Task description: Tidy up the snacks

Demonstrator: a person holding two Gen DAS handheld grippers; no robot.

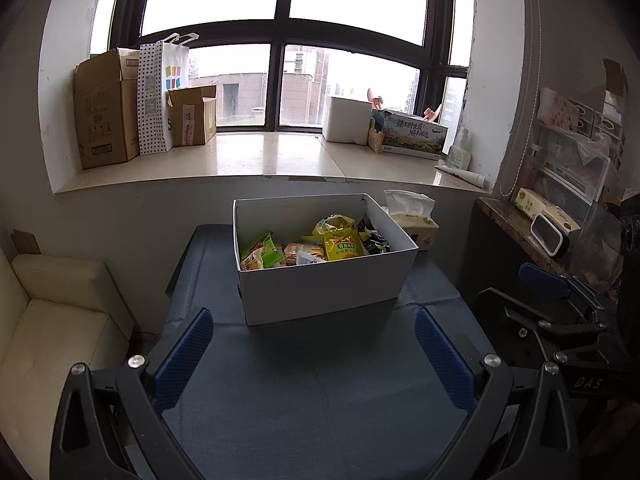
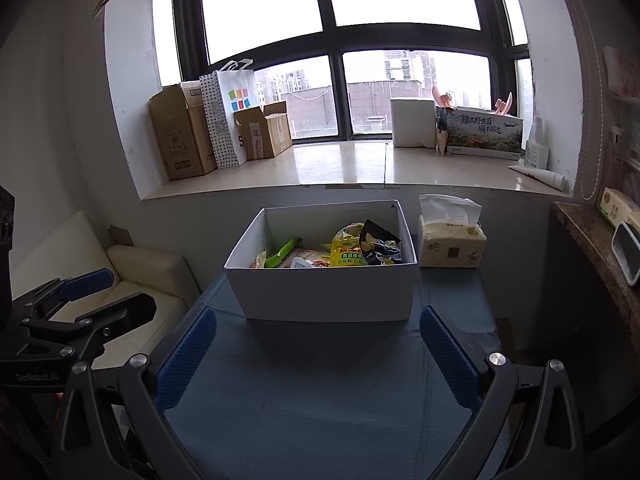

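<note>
A white open box stands on the dark blue table; it also shows in the right wrist view. Inside lie several snack packs: a yellow one, a green one and a dark one. My left gripper is open and empty, held in front of the box. My right gripper is open and empty too, in front of the box; it shows at the right of the left wrist view. The left gripper shows at the left of the right wrist view.
A tissue pack sits on the table right of the box. A wide windowsill behind holds cardboard boxes, a paper bag and a printed carton. A cream sofa is left, a cluttered side counter right.
</note>
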